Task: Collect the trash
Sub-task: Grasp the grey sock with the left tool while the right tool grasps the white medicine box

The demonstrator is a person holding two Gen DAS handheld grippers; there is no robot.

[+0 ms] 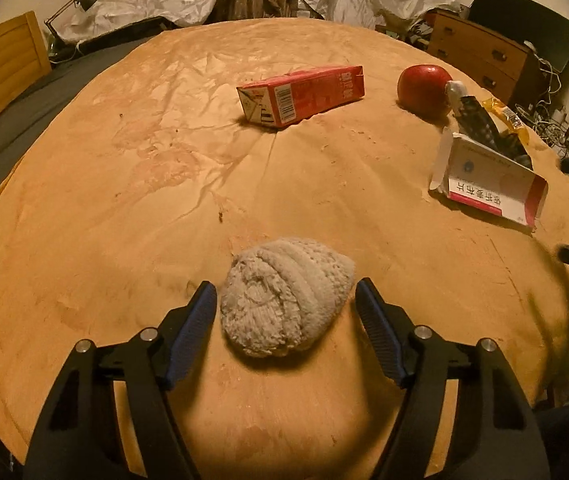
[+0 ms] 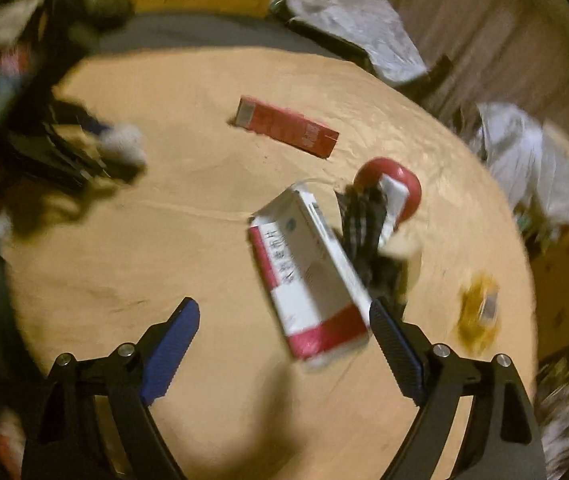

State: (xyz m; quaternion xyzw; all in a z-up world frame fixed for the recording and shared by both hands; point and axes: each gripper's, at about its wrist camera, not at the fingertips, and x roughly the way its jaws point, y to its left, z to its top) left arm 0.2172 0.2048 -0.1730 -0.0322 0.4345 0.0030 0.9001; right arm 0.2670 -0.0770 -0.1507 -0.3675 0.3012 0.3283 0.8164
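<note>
Knitted grey wad (image 1: 284,300) lies between the spread fingers of the left claw (image 1: 286,300), near tabletop (image 1: 104,180) edge | right claw (image 2: 284,312) wide, white-red carton (image 2: 308,276) by its right finger.

On the counter (image 1: 104,200) a balled sock (image 1: 284,300) lies nearest; behind it the carton (image 1: 302,94), the apple (image 1: 422,88) to its right (medicine box (image 1: 492,188) before the apple)

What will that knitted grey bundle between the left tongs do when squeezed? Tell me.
The knitted bundle will probably compress and sag rather than stay stiff. Its fuzzy weave should resist slipping. It looks light and, lying slumped on the table, unlikely to roll.
</note>
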